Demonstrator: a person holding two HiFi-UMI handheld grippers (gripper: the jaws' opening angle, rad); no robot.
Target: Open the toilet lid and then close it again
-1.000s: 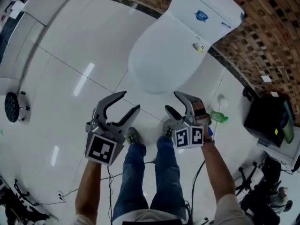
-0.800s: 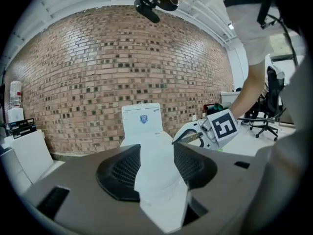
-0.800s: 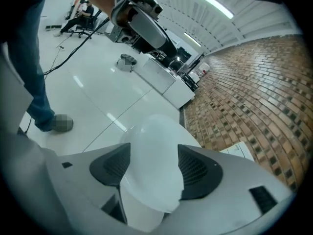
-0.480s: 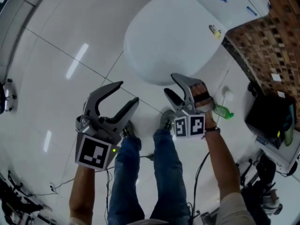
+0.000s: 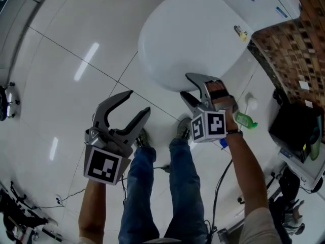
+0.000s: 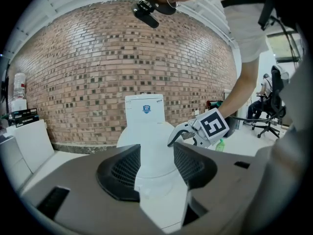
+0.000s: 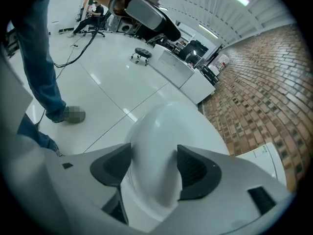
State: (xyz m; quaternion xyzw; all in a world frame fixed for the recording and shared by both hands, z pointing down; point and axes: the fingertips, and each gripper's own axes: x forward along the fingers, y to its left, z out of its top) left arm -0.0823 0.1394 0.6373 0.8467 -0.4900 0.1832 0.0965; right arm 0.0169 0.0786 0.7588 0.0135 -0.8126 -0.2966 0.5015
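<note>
Brick-walled room: right gripper, fingers released, is hovering at the near edge of the shut lid, likely needing to hook under; left gripper likewise released.

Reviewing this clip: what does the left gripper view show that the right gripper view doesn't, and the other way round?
Only the left gripper view: the right gripper near the toilet's front, a green bottle on the floor, and the cistern's blue label. Only the right gripper view: the person's shoe and a wheeled stool. Both: the closed toilet lid framed between open jaws, and the brick wall.
</note>
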